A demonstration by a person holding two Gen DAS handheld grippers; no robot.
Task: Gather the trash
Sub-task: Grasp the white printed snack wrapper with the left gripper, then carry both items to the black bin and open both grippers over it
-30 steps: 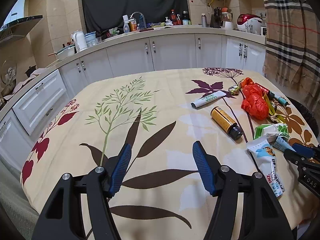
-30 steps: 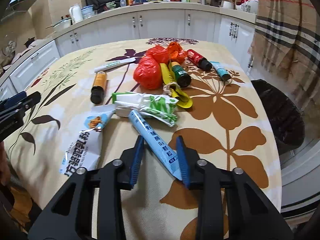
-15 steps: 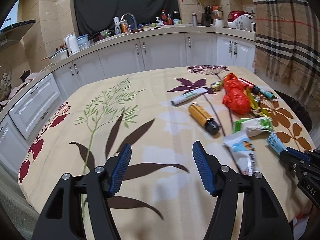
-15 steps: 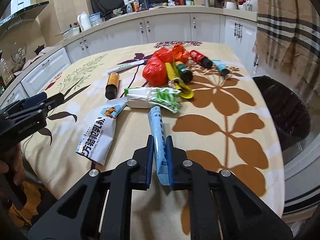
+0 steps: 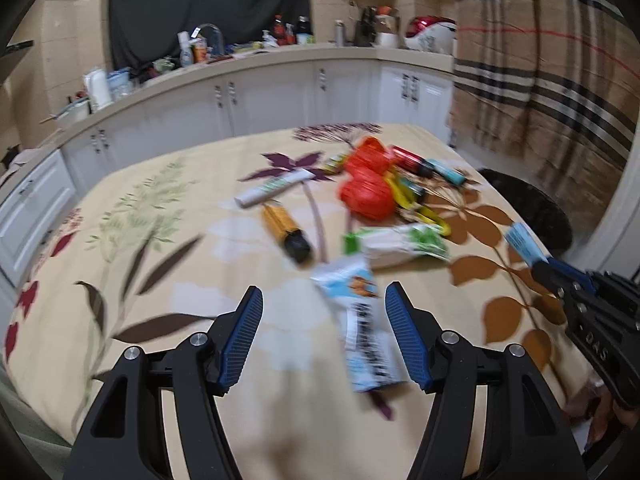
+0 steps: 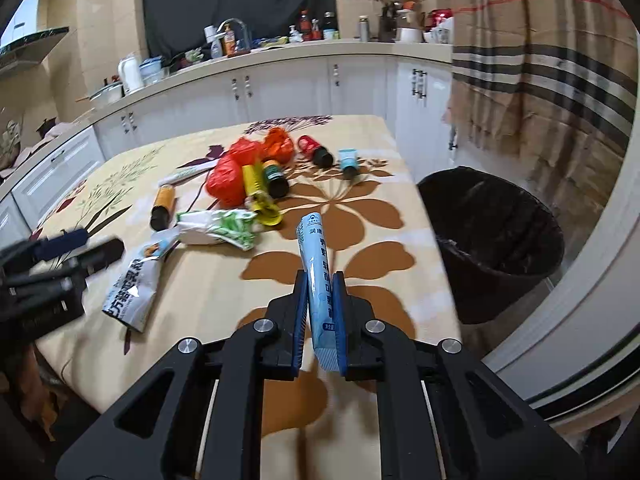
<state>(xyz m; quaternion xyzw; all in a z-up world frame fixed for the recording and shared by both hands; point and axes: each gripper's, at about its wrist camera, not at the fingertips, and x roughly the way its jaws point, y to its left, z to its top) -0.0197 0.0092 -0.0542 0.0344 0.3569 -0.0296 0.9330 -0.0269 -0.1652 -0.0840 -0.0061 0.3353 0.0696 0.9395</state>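
- Evidently, the right gripper point(image 6: 320, 312) had just been closing, and its blue-padded jaws pinched a pale blue tube with dark printed characters point(image 6: 319, 276), its far end raised above the leaf-patterned cream tablecloth point(image 6: 384, 152).
- From the left wrist camera, that same tube point(image 5: 525, 245) showed at 3 o'clock, sticking out of the right gripper point(image 5: 550, 270) near the table's right edge.
- The left gripper point(image 5: 324, 336) stood with its jaws spread wide and nothing between the pads; it hovered over the cloth point(image 5: 192, 168).
- A white and blue printed sachet point(image 5: 362, 320) lay flat on the cloth, seen between the left gripper's fingers point(image 5: 404, 338) toward 12 o'clock; blur hid whether the pads touched it.
- A round black bin with a dark liner point(image 6: 492, 232) stood on the floor at 2 o'clock from the right gripper, just beside the table's edge.
- A crumpled green and white wrapper point(image 6: 218, 230) lay at 11 o'clock from the held tube, just beside the sachet point(image 6: 134, 284).
- Farther off at 11 o'clock lay a crumpled red plastic bag point(image 6: 226, 178), touching a yellow wrapper point(image 6: 256, 188) and a dark green-capped bottle point(image 6: 275, 178).
- An amber bottle with a black cap point(image 6: 162, 208) lay apart at 10 o'clock.
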